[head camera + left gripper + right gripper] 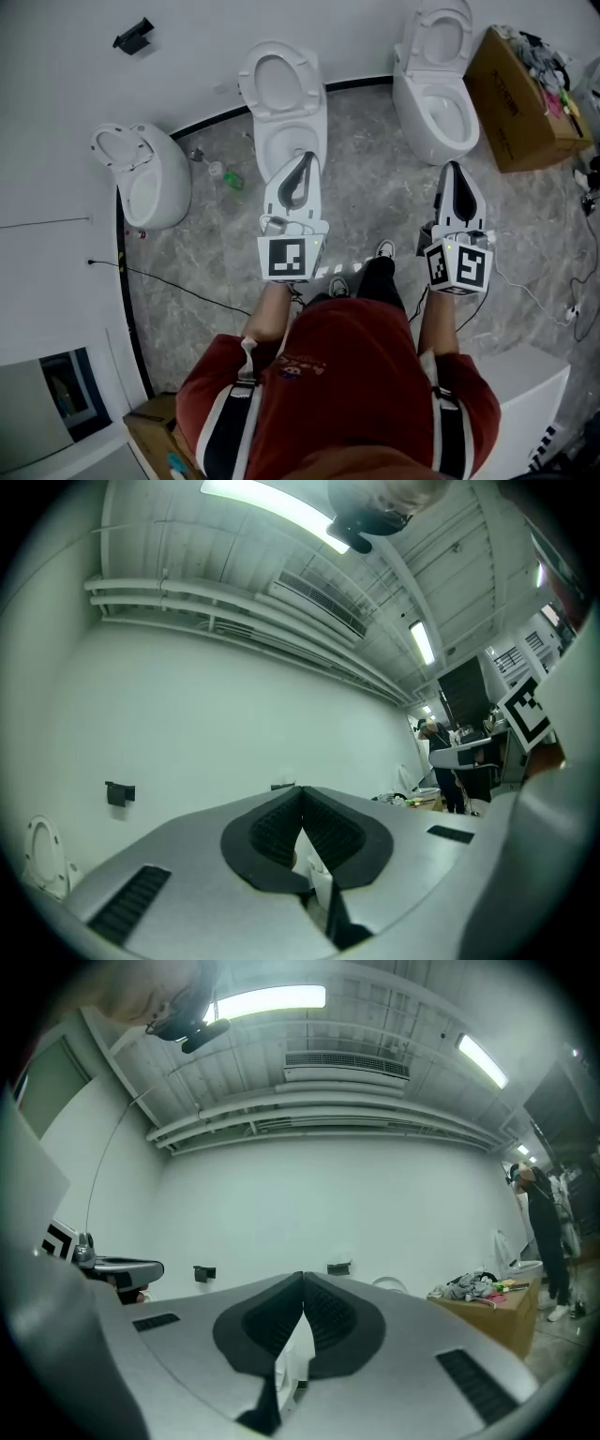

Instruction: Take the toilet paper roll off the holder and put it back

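On the white wall (56, 84) hangs a small black holder (134, 36).

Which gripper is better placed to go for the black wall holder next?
Probably left: the left gripper sits nearer the holder; the right gripper is farther off. Both are shut and empty.

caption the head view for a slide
Shut and empty, left gripper and right gripper held before a white toilet
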The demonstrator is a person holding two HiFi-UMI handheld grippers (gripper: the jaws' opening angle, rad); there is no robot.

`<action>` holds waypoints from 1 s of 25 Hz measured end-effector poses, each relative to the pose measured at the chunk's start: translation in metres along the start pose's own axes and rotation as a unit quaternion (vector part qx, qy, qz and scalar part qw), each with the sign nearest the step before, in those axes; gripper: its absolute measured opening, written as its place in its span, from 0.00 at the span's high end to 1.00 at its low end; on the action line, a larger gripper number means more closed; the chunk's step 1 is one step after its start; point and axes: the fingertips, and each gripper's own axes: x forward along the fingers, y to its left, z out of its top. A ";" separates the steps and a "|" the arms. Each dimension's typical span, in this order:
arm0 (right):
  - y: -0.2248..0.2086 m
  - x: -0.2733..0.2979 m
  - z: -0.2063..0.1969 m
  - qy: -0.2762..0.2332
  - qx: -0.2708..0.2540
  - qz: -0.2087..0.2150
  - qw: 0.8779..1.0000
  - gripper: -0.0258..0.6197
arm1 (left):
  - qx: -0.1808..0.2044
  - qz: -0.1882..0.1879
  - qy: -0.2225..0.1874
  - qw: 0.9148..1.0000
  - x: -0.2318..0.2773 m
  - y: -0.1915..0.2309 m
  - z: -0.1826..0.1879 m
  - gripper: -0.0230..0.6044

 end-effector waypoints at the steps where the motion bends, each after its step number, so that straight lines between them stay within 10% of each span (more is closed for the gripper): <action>1: -0.006 0.006 -0.002 0.001 0.002 0.000 1.000 0.95 | 0.000 0.000 0.003 1.000 0.009 -0.003 -0.002 0.94; 13: -0.117 0.102 -0.015 0.013 0.002 0.003 1.000 0.94 | 0.002 -0.009 0.018 1.000 0.155 -0.057 -0.025 0.94; 25: -0.244 0.196 -0.025 0.013 0.005 0.042 0.999 0.57 | 0.016 0.011 0.041 0.999 0.292 -0.128 -0.042 0.94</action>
